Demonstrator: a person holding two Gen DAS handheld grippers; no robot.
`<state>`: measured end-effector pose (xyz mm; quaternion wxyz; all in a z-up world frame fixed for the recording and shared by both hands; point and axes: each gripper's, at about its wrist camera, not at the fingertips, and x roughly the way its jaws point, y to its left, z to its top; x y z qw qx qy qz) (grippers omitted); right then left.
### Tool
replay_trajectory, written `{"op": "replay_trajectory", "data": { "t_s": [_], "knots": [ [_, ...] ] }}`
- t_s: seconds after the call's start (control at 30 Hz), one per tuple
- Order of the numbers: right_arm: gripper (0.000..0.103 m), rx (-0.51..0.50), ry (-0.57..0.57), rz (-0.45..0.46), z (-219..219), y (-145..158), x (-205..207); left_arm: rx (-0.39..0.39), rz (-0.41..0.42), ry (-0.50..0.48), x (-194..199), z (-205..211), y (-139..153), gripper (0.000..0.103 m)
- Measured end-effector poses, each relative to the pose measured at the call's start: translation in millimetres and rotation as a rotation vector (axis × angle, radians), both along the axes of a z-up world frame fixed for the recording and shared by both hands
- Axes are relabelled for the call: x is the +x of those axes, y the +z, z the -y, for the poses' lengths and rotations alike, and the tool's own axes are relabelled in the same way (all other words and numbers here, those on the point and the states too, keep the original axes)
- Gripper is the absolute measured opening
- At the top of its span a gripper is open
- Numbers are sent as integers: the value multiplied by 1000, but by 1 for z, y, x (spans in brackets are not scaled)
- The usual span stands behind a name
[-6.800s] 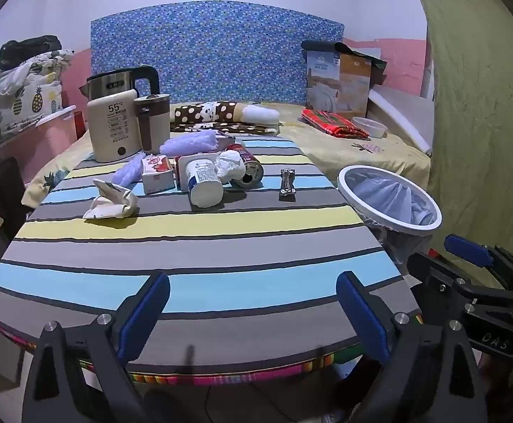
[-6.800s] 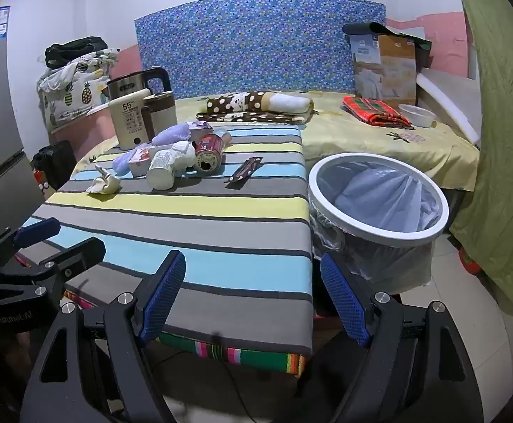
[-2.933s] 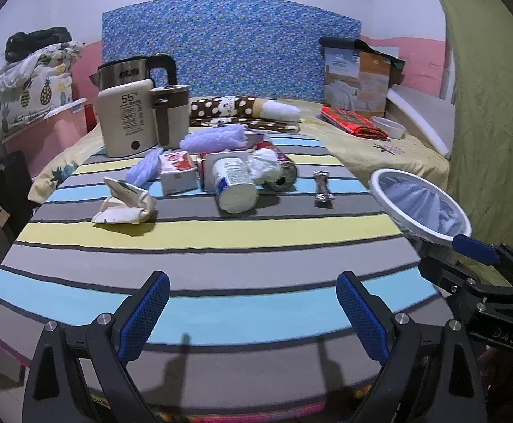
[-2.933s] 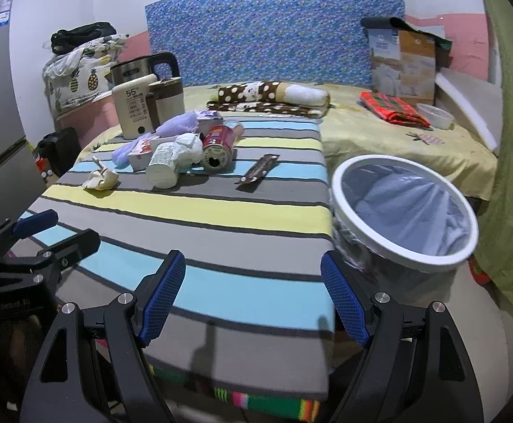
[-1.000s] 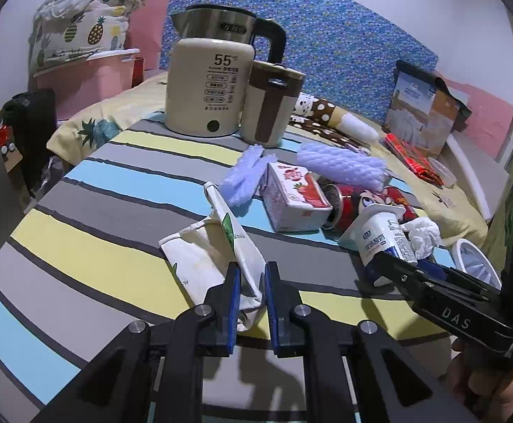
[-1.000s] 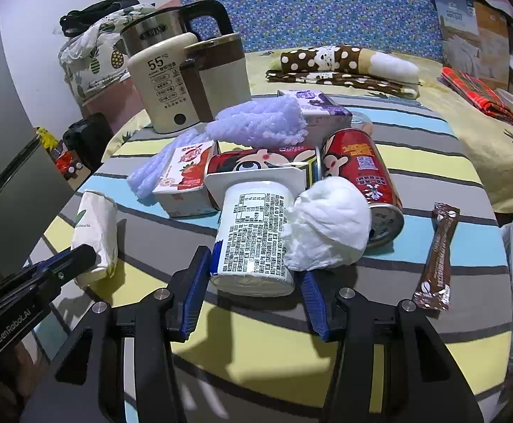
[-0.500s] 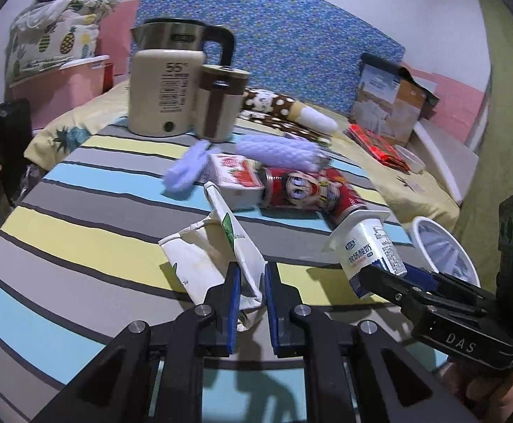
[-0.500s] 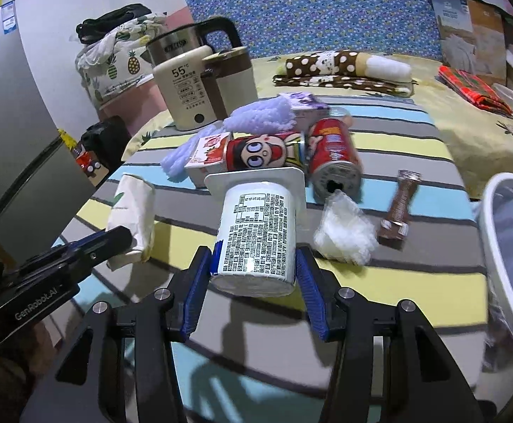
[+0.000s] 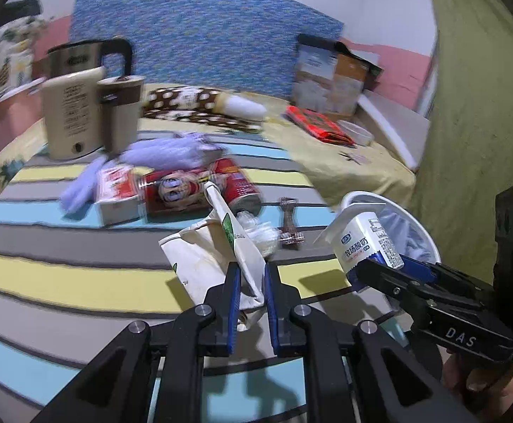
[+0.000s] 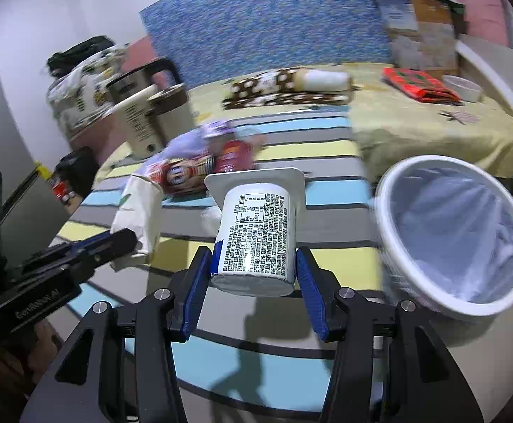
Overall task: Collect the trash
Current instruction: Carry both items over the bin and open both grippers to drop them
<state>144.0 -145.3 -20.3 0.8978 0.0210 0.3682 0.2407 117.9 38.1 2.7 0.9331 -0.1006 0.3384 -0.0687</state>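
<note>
Now both tongs are lifted off the bench: left tongs (image 9: 248,282) clamp the paper bag (image 9: 214,246), right tongs (image 10: 254,282) clamp the yogurt cup (image 10: 256,236); background trash is blurred

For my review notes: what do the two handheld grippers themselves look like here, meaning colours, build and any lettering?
Both are black, angular frames with silver screws and blue pads lining two fingers. The left gripper carries white lettering along its body in the right wrist view, too blurred to read surely. The right gripper shows "DAS" in white in the left wrist view, and a black box behind it has a small green light. No sleeves are visible.
</note>
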Motion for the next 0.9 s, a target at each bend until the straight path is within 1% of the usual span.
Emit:
{"op": "replay_trajectory", "data": {
  "t_s": [0.23,0.47,0.63,0.73,0.9],
  "knots": [
    [51,-5,-142,1,50,-5,11,12,26,-143,28,54,11,14],
    [51,-17,-263,-10,88,-12,19,8,36,-281,59,113,11,14],
    [51,-27,-319,-16,109,-15,24,-1,34,-376,83,153,7,14],
    [51,-33,-341,-26,121,-19,25,-9,28,-417,92,171,3,14],
    [51,-41,-360,-50,132,-25,29,-13,13,-474,103,188,-7,14]
  ]
}}
